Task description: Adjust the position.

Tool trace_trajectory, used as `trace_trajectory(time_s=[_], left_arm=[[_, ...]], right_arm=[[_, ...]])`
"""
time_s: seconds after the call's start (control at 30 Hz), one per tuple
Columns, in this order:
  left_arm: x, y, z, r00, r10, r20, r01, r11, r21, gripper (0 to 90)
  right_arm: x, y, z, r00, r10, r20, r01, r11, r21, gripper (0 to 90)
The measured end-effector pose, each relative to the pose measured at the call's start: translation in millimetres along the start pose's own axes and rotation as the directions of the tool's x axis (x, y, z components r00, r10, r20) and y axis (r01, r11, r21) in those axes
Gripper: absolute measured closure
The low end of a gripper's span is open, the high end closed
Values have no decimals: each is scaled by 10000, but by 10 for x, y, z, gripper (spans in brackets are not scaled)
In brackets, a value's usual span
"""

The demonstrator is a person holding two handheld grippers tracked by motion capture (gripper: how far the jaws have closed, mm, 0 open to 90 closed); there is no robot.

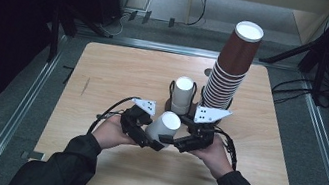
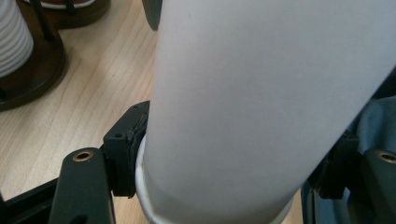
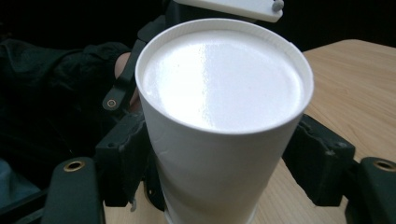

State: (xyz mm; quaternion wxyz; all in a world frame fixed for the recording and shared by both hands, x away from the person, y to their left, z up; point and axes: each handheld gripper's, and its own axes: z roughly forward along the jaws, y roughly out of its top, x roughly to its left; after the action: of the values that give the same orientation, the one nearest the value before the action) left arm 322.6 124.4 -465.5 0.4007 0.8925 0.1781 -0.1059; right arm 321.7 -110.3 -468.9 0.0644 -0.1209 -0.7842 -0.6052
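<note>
So both claws are on the same white cup [image 1: 165, 125], held upside down, a bit tilted, just above the tabletop [image 1: 104, 77] at about 6 o'clock from the wooden cup holder [image 1: 170, 104]. The left claw [image 1: 141, 132] comes in from 9 o'clock and the right claw [image 1: 189, 139] from 3 o'clock, so the cup sits right between the two hands.

In the left gripper view the cup wall [image 2: 261, 102] is squeezed between the two black jaws down near the rolled rim, so that claw is clamped on it. In the right gripper view you're looking at the cup's closed bottom [image 3: 224, 79] pointing up, with a jaw pressed against each side of the cup, so that one's clamped on it too.

Behind the hands, at 12 o'clock, another white cup [image 1: 182, 94] stands upside down in the holder. Just to its 3 o'clock there's a tall stack of brown cups [image 1: 229, 70], leaning toward 1 o'clock, its lower part showing white ribbed rims.
</note>
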Motion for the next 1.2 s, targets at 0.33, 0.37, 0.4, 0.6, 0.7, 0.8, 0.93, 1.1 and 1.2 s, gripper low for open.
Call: trace_trajectory(time_s=[0.33, 0.37, 0.4, 0.6, 0.7, 0.8, 0.93, 1.1, 1.2], left_arm=[[72, -52, -155, 9993, -197, -328, 200, 9997, 102, 278], [81, -58, -174, 9991, -171, -381, 175, 9998, 100, 278], [84, -61, -192, 9989, -214, -422, 219, 9997, 103, 278], [88, -53, -298, 9963, -140, -842, 169, 9993, 342, 277], [78, -41, -328, 9947, -7, -1029, 65, 9984, 558, 276], [82, -46, -336, 9919, 39, -1271, 71, 9962, 864, 276], [74, -48, -321, 9878, 214, -1543, 11, 9895, 1445, 276], [90, -10, -277, 9831, 348, -1796, 29, 9787, 2053, 274], [88, -2, -244, 9808, 440, -1900, 21, 9718, 2358, 274]], right_arm=[[8, 9, -53, 9994, -225, 253, 201, 9956, 921, 267], [9, 9, -52, 9993, -215, 296, 184, 9946, 1017, 276], [13, 9, -55, 9993, -156, 335, 113, 9924, 1228, 296], [14, -12, -40, 9965, -114, 828, -82, 9725, 2329, 319], [23, -20, -42, 9961, -84, 880, -158, 9626, 2704, 315], [47, -19, -46, 9958, -239, 886, -30, 9563, 2923, 290], [63, -43, -52, 9948, -290, 979, -46, 9450, 3271, 261], [59, -58, -66, 9924, -316, 1188, -118, 9373, 3484, 212], [52, -57, -68, 9910, -348, 1297, -131, 9363, 3509, 207]])
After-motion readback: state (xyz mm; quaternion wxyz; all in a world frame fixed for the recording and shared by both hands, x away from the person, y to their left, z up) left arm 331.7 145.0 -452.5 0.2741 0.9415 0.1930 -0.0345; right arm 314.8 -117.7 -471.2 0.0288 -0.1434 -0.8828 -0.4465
